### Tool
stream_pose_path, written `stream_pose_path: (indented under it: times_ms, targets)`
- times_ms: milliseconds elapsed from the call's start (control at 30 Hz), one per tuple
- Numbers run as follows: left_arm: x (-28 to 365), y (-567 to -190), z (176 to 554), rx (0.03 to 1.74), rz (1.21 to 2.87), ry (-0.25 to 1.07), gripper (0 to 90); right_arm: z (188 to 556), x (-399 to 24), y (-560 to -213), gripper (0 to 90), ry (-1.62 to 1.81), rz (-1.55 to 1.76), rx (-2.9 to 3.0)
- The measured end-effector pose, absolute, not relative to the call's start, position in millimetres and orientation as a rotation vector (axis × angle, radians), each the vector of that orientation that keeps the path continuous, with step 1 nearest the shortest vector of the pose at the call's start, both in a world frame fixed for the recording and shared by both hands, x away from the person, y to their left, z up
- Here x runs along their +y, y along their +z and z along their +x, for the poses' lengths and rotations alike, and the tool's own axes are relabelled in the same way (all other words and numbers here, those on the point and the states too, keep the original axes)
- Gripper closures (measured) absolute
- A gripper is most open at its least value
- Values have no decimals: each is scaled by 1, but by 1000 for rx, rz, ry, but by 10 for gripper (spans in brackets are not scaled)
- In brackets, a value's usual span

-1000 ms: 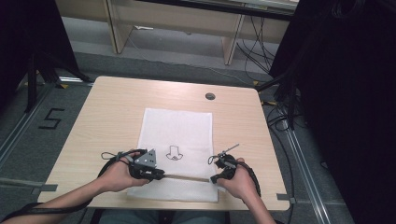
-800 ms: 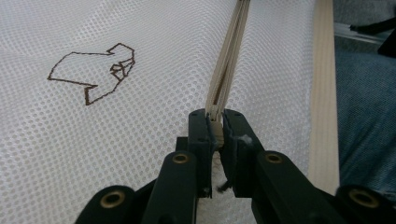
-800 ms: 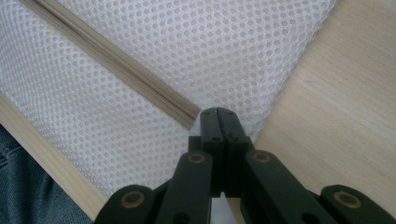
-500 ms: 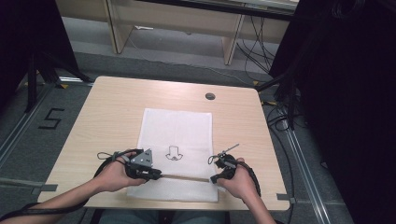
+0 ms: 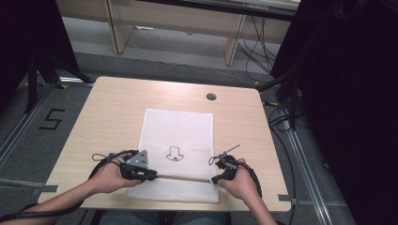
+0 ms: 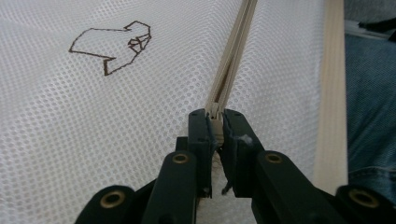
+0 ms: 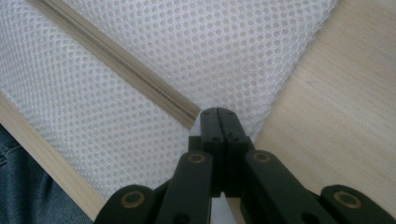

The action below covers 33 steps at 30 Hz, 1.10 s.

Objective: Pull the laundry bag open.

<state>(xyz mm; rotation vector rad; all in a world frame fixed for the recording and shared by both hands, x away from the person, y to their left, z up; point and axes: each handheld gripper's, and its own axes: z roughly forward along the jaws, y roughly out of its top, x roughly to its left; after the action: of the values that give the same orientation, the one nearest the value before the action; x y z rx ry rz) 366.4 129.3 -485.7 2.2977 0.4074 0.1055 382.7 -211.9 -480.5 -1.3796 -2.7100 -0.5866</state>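
A white mesh zip bag [image 5: 178,150] with a dark outline drawing lies flat on the pale wooden bench [image 5: 112,108], its near edge at the person's side. A beige zipper [image 5: 183,177] runs across the bag near that edge. The left gripper [image 6: 216,125] has its fingers nearly closed, pinching the small beige zipper slider [image 6: 215,122]. The right gripper [image 7: 218,113] has its fingers pressed fully together at the zipper's other end, at the bag's edge; it probably pinches mesh there, though the fingers hide the contact.
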Motion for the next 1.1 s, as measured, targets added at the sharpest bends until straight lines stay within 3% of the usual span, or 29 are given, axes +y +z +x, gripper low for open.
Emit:
stream_pose_path:
  times_ms: [1000, 1067, 1100]
  targets:
    - [160, -486, 366, 461, 2284, 122, 818, 382, -209, -480, 900, -553, -1368, -2752]
    - [169, -486, 369, 424, 2346, 204, 818, 382, -209, -479, 900, -545, -1369, -2754]
    - [173, -486, 371, 491, 2288, 141, 818, 382, -210, -480, 900, -553, -1374, -2752]
